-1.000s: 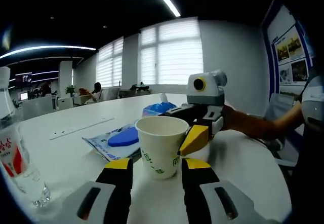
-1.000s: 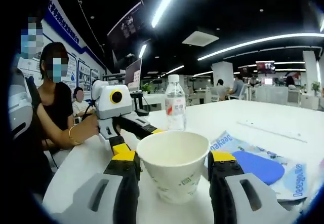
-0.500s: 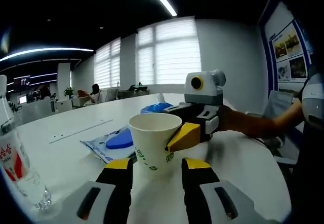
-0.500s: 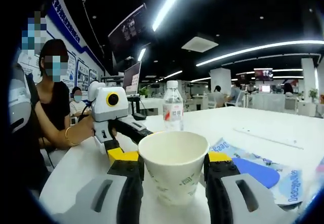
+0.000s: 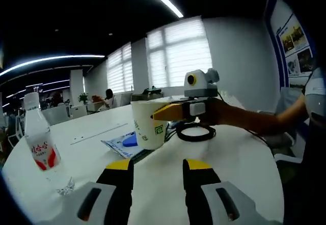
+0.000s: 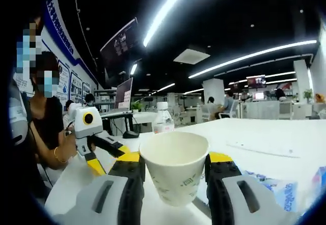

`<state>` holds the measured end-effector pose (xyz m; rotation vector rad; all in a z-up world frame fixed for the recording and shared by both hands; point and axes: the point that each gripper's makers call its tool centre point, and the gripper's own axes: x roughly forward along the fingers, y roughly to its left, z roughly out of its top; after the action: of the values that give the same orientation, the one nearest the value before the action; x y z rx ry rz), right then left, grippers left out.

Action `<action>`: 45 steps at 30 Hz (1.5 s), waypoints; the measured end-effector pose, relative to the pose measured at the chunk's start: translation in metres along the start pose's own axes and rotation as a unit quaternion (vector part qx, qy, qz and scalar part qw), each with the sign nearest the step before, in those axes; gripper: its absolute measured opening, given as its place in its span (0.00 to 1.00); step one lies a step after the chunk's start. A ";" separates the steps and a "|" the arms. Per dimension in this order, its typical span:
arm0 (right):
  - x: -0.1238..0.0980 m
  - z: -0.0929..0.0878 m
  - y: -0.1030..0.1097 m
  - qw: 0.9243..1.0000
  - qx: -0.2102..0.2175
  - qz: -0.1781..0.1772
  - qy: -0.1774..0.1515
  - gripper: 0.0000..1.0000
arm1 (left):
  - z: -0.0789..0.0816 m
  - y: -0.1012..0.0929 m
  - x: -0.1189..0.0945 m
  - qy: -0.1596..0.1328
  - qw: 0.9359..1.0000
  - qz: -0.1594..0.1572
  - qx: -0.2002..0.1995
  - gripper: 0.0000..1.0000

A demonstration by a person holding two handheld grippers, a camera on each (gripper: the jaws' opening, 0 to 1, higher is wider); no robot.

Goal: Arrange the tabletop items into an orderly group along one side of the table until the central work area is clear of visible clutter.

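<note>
My right gripper (image 6: 173, 161) pinches the cup (image 6: 174, 171) between its jaws, lifted off the table (image 5: 224, 159). My left gripper (image 5: 153, 165) hangs with jaws spread, empty. A bottle (image 5: 43, 146) stands near the table's edge.

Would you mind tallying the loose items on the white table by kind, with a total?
Paper cup: 1
Water bottle: 1
Blue-printed packet: 1
Black cable coil: 1
Total: 4
</note>
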<state>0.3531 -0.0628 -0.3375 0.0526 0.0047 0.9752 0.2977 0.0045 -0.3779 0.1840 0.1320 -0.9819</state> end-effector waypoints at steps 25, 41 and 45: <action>0.114 -0.016 -0.007 0.999 -0.003 -0.013 0.032 0.45 | -0.011 0.027 -0.056 -0.025 0.997 0.071 -0.020 0.38; 0.119 -0.042 -0.024 0.998 0.015 -0.039 0.046 0.45 | -0.015 0.033 -0.056 -0.029 0.997 0.070 -0.031 0.37; 0.118 -0.048 -0.028 0.998 0.009 -0.046 0.051 0.46 | -0.019 0.036 -0.055 -0.020 0.997 0.073 -0.030 0.37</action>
<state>0.4408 0.0213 -0.3846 0.0189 0.1093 0.8852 0.2971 0.0724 -0.3827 0.1171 0.1093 -0.8346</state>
